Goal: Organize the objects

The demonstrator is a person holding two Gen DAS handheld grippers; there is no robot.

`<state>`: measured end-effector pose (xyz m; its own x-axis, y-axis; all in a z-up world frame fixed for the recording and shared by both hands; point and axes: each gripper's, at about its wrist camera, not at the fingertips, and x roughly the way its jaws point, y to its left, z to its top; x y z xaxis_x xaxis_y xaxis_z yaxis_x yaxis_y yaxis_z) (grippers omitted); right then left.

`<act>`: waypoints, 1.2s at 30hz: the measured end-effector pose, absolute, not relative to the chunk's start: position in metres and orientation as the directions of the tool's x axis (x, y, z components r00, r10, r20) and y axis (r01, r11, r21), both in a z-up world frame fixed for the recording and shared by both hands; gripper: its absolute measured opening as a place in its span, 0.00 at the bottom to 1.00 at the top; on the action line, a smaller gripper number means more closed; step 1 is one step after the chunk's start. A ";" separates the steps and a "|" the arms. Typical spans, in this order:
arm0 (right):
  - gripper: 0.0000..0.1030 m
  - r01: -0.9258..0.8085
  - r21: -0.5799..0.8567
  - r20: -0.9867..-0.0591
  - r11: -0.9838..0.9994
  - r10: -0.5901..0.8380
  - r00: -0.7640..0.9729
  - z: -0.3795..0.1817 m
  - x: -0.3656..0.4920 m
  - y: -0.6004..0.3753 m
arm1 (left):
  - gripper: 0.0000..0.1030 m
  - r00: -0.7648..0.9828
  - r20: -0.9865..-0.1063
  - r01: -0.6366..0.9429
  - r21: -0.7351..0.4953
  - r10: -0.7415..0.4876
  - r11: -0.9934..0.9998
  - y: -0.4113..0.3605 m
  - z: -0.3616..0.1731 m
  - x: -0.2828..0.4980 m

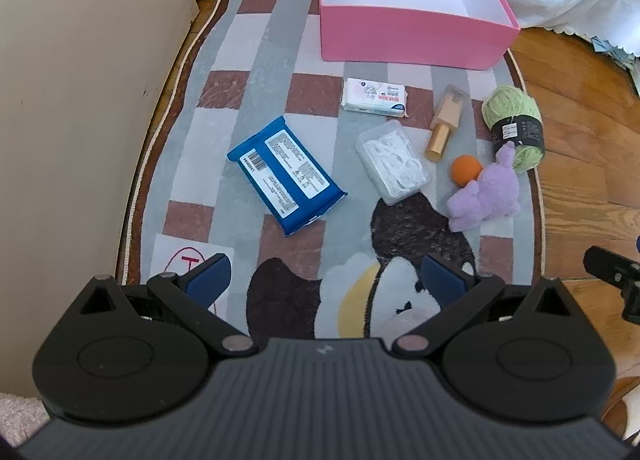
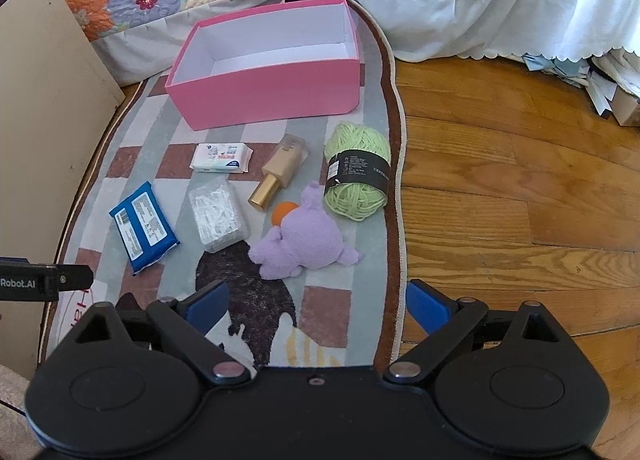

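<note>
With the pink cardboard box (image 2: 264,100) empty and everything loose on the patterned rug (image 1: 256,72), both the left gripper (image 1: 326,276) and right gripper (image 2: 316,306) hang released, so next comes reaching for the purple plush toy (image 2: 306,238).

Left gripper (image 1: 326,280): matte black plastic body, ribbed grey housing with small lightning mark; blue finger pads (image 1: 210,280); silver pivot pins.
Right gripper (image 2: 318,306): same black linkage, blue pads, round caps.
Marking: white "Robot.AI" lettering on side.
</note>
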<state>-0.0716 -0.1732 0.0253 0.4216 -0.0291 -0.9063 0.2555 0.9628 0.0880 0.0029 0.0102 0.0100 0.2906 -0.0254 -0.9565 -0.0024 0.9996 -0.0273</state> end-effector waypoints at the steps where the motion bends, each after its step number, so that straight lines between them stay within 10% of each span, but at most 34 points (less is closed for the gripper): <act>1: 0.95 0.255 0.084 -0.905 0.963 -0.033 0.423 0.026 -0.072 -0.173 | 1.00 0.293 -0.956 -0.003 -0.029 -0.027 1.000 0.010 0.011 0.002; 36: 0.95 0.240 0.061 -0.892 0.969 -0.055 0.449 0.035 -0.086 -0.169 | 1.00 0.280 -0.955 0.029 -0.094 -0.099 0.995 0.005 0.020 0.001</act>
<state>-0.0860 -0.1691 0.0355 0.4486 -0.0550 -0.8920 0.2399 0.9689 0.0609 0.0010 0.0049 0.0197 0.2797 -0.0989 -0.9550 0.0295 0.9951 -0.0944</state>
